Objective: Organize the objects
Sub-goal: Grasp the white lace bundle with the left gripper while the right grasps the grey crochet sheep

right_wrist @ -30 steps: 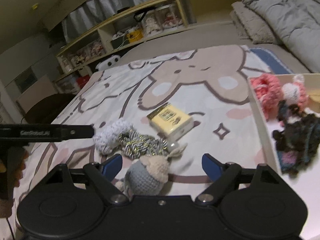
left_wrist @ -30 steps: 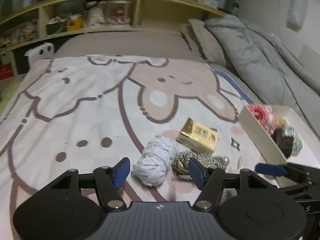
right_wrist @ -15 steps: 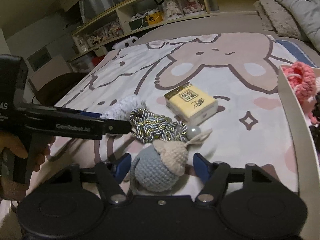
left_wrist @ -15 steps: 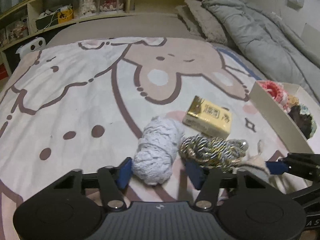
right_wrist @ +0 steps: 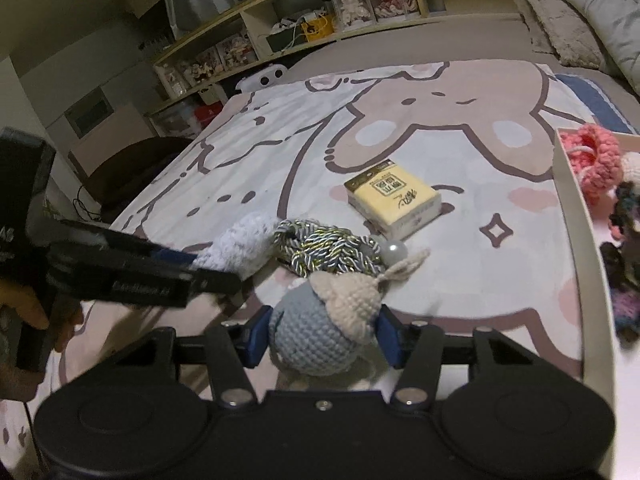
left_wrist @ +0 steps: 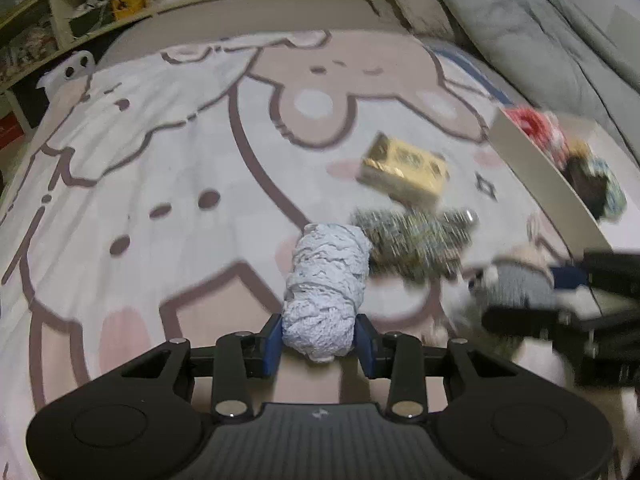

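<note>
Now both sets of fingers are clenched on yarn things on the bed [right_wrist: 440, 92]. Left gripper [left_wrist: 319, 338] grasps the pale blue yarn skein [left_wrist: 326, 288] at its near end; the right gripper [right_wrist: 322, 338] grasps the blue crocheted doll [right_wrist: 320, 328]. Between them lie a gold-and-grey cord bundle [right_wrist: 332, 250] and a yellow tissue pack [right_wrist: 394, 198]. A white box [right_wrist: 574, 240] at the right holds more crochet pieces.

Left view: cord bundle [left_wrist: 412, 240], tissue pack [left_wrist: 404, 170] and box [left_wrist: 532, 168], all right of the jaws, are motion-blurred. Right view: box [right_wrist: 570, 216] is cut by the edge.
</note>
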### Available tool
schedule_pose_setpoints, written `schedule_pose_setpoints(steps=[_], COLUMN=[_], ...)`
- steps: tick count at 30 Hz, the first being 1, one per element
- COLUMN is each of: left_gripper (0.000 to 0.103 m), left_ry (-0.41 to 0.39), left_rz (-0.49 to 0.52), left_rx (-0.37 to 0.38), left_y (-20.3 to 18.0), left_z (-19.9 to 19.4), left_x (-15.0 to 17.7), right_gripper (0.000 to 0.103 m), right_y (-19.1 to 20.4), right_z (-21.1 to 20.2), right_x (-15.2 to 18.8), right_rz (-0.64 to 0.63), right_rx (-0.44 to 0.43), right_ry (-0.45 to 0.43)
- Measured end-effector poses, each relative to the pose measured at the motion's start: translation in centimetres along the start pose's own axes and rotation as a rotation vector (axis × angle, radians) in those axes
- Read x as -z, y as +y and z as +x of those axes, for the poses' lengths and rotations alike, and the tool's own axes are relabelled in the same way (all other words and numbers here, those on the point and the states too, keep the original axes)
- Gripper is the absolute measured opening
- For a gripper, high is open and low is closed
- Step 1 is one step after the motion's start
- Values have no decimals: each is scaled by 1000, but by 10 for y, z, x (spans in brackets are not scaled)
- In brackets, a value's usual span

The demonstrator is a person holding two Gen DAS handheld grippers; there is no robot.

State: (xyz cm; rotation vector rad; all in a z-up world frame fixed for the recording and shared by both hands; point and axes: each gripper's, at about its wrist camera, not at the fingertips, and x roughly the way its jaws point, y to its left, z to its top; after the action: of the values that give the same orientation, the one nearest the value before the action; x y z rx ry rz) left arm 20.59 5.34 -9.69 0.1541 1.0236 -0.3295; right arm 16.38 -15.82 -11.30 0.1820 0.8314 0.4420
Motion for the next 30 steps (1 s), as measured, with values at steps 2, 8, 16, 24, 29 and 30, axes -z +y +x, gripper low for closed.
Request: schedule_pose_setpoints(steps=[2, 8, 16, 24, 29, 30], left_gripper=[41, 62, 46, 43, 43, 43], left_ry=[10, -57, -22, -71, -139, -156], left_rz=[11, -32, -22, -34, -67, -74], left_rx=[-4, -9, 2, -17, -24, -24], left_y=[-3, -5, -6, -7, -7, -8], left_z=[-3, -2, 17, -1, -26, -32], left_x=[5, 0, -7, -8, -11, -11], right_gripper=[55, 55, 55, 55, 55, 55], right_y=[1, 2, 2, 1, 0, 0], right_z=[-5, -15, -16, -20, -33, -36], right_x=[1, 5, 4, -1, -11, -14], right_rz=[1, 4, -1, -10, -5, -5], right_rx=[-1, -11, -3, 0, -5, -3], right_ry=[7, 10, 15, -6, -60, -74])
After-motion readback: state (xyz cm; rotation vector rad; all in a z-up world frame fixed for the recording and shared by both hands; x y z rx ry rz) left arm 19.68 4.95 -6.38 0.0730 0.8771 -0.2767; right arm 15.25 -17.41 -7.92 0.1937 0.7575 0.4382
